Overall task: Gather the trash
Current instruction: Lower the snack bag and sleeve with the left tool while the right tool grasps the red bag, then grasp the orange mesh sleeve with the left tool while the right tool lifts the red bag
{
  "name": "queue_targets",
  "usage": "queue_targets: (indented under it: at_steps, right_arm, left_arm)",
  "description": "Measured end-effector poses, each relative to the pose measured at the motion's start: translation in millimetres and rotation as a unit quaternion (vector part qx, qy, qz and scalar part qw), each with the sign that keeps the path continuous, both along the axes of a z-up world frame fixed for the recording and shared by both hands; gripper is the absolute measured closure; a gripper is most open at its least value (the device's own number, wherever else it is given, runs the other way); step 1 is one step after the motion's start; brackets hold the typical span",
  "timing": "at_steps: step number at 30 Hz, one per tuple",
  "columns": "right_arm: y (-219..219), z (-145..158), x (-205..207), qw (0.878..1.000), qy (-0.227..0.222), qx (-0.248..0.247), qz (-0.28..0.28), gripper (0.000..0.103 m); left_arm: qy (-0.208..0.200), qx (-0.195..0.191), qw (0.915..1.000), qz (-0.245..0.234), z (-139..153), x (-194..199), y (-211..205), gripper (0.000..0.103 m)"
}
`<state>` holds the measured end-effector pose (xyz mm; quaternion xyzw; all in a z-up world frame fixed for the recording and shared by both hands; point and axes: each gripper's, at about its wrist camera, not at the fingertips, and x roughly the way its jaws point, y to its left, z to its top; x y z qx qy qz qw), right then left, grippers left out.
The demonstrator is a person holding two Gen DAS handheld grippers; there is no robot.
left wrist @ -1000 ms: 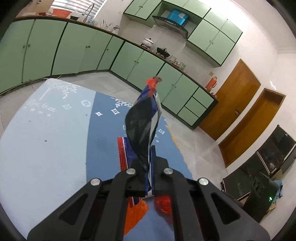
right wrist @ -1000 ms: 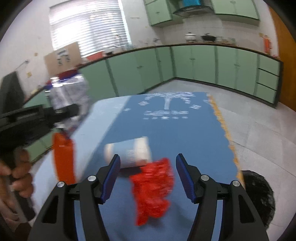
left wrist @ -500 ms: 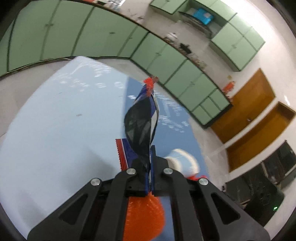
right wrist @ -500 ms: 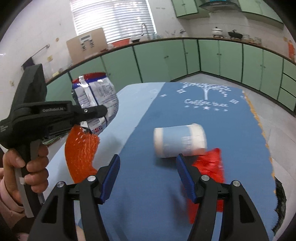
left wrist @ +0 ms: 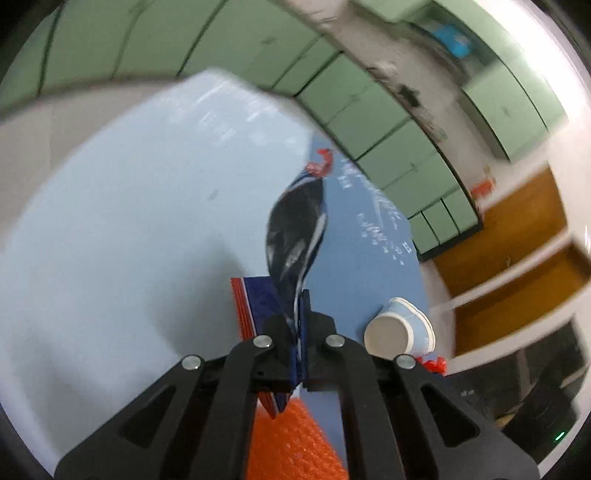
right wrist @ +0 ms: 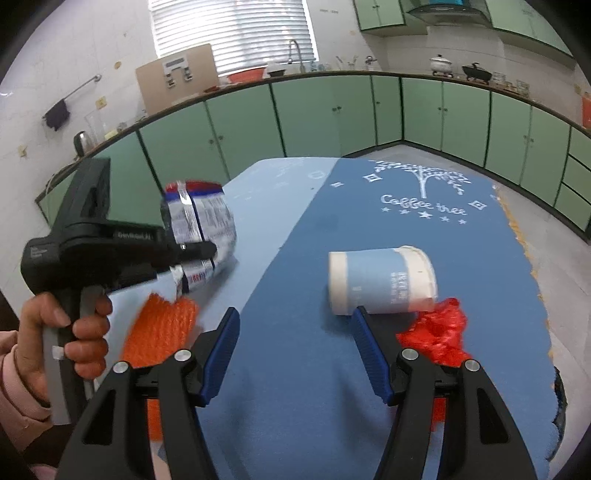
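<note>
Jaws of the left gripper (left wrist: 300,325) clamp a snack bag (left wrist: 295,236); right gripper (right wrist: 295,332) jaws stand apart, empty

You've got a two-tone cloth (right wrist: 369,369) over the desk: pale blue on the left, deeper blue on the right, with a white tree and "Coffee tree" lettering (right wrist: 423,192) printed centre right of the right wrist view. Behind it, green cabinets (right wrist: 332,118) sweep round the room under a dark-edged counter. Upper middle, a blinded window (right wrist: 232,29) sits above a tap (right wrist: 295,51) and a red basin (right wrist: 245,76). A cardboard box (right wrist: 177,88) stands left of that. Upper right, a white pot (right wrist: 440,64) and a black wok (right wrist: 476,72) rest on the counter. In the left wrist view, brown wooden doors (left wrist: 517,236) blur at right.
</note>
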<state>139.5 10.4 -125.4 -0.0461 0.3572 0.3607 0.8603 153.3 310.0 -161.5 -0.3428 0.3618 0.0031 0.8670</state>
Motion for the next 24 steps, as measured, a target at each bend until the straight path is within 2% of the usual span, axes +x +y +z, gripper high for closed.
queue_targets:
  at_steps: [2, 4, 6, 8, 9, 10, 16, 21, 23, 24]
  right_arm:
    - [-4, 1, 1, 1.0, -0.003, 0.001, -0.007, 0.041]
    - [-9, 1, 4, 1.0, -0.006, -0.005, -0.015, 0.041]
    - [-13, 0, 6, 1.0, -0.004, -0.004, -0.02, 0.041]
    - [-16, 0, 8, 1.0, -0.004, -0.005, -0.025, 0.041]
    - [-17, 0, 9, 1.0, -0.005, -0.005, -0.026, 0.041]
    - [-19, 0, 9, 1.0, -0.005, -0.004, -0.027, 0.041]
    - [-27, 2, 8, 0.999, -0.011, -0.002, -0.033, 0.041]
    - [-34, 3, 7, 0.999, -0.014, 0.002, -0.041, 0.041]
    - [-37, 3, 7, 0.999, -0.016, 0.003, -0.046, 0.041]
    - [-38, 4, 6, 0.999, -0.016, 0.004, -0.048, 0.041]
  left_arm:
    - [-0.001, 0.016, 0.9992, -0.036, 5, 6, -11, 0.102]
    - [0.009, 0.05, 0.9979, -0.041, 8, 6, -20, 0.095]
    - [0.016, 0.064, 0.997, -0.041, 9, 0, -26, 0.088]
    - [0.02, 0.079, 0.9959, -0.039, 9, -8, -28, 0.06]
    - [0.018, 0.088, 0.9954, -0.035, 11, -13, -28, 0.043]
    - [0.017, 0.091, 0.9952, -0.032, 10, -19, -27, 0.04]
    - [0.03, 0.113, 0.9923, -0.04, 14, -55, -35, 0.032]
    - [0.047, 0.118, 0.9907, -0.049, 4, -83, -47, 0.031]
    - [0.052, 0.126, 0.9892, -0.052, -2, -85, -54, 0.035]
    - [0.056, 0.128, 0.9885, -0.057, -6, -86, -58, 0.046]
